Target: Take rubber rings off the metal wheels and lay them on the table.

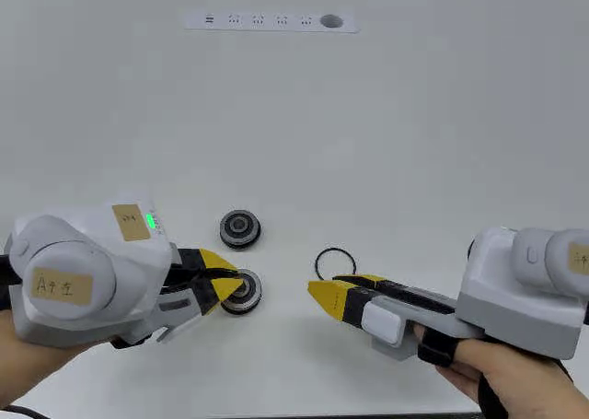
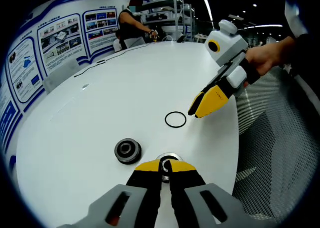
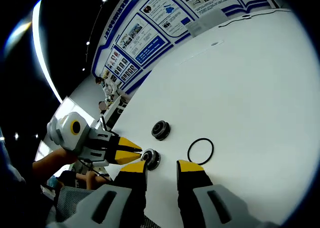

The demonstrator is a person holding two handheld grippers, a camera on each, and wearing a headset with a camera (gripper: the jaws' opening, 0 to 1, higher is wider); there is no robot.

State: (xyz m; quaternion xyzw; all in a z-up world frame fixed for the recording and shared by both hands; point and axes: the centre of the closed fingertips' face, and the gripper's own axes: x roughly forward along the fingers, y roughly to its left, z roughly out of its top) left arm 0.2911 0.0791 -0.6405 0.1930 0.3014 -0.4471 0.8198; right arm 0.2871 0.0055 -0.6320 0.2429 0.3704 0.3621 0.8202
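My left gripper [image 1: 225, 279] has its jaws drawn nearly together, a narrow slit between the yellow tips, which sit against the rim of the near metal wheel [image 1: 244, 291]; I cannot tell whether they pinch anything on it. My right gripper [image 3: 161, 169] is held with its jaws parted by a clear gap, nothing between them, tips above the tabletop [image 1: 294, 364] and pointing toward the left gripper. The near wheel lies flat close to the tabletop's near edge, left of centre. The second metal wheel [image 1: 240, 228] lies flat just behind it, toward the far edge, apart from it and untouched. One loose rubber ring [image 3: 188, 152] lies flat on the tabletop to the right of both wheels, just beyond the right gripper's tips. A white power strip [image 1: 269, 20] lies well back across the tabletop
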